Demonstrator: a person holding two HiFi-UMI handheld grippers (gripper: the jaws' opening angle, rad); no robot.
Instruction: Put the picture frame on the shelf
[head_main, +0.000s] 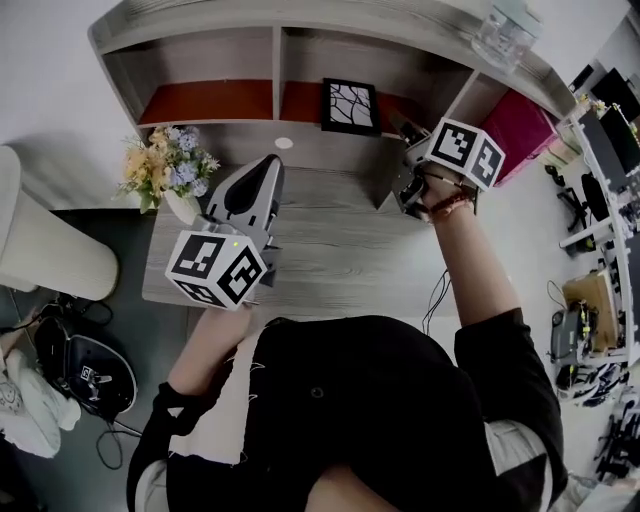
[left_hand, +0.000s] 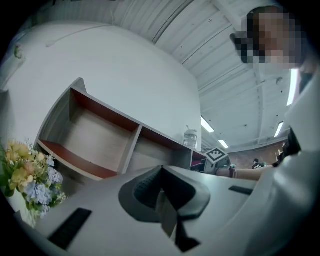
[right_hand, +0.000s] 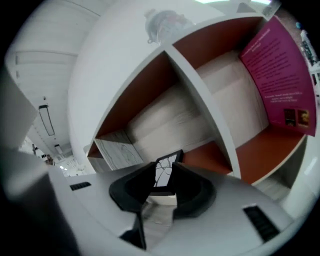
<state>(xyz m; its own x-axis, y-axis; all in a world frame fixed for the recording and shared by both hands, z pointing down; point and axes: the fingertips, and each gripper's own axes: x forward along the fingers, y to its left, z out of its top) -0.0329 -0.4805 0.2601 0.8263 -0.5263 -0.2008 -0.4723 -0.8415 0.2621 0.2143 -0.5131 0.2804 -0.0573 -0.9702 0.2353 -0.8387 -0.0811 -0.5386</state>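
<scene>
The picture frame (head_main: 350, 105), black with a white cracked pattern, stands upright in the middle compartment of the grey shelf (head_main: 277, 60) on the desk. My right gripper (head_main: 410, 140) hovers just right of it, in front of the shelf, open and holding nothing. In the right gripper view the frame (right_hand: 166, 167) shows through the gap of the right gripper (right_hand: 162, 176), beyond the tips and apart from them. My left gripper (head_main: 268, 165) is over the desk's left part, pointing at the shelf; in its own view the left gripper (left_hand: 161, 172) is shut and empty.
A vase of flowers (head_main: 170, 170) stands at the desk's left end. A glass jar (head_main: 505, 30) sits on top of the shelf. A magenta board (head_main: 520, 125) leans in the right compartment. The left compartment (left_hand: 85, 135) holds nothing. The wooden desk (head_main: 330, 260) lies below both grippers.
</scene>
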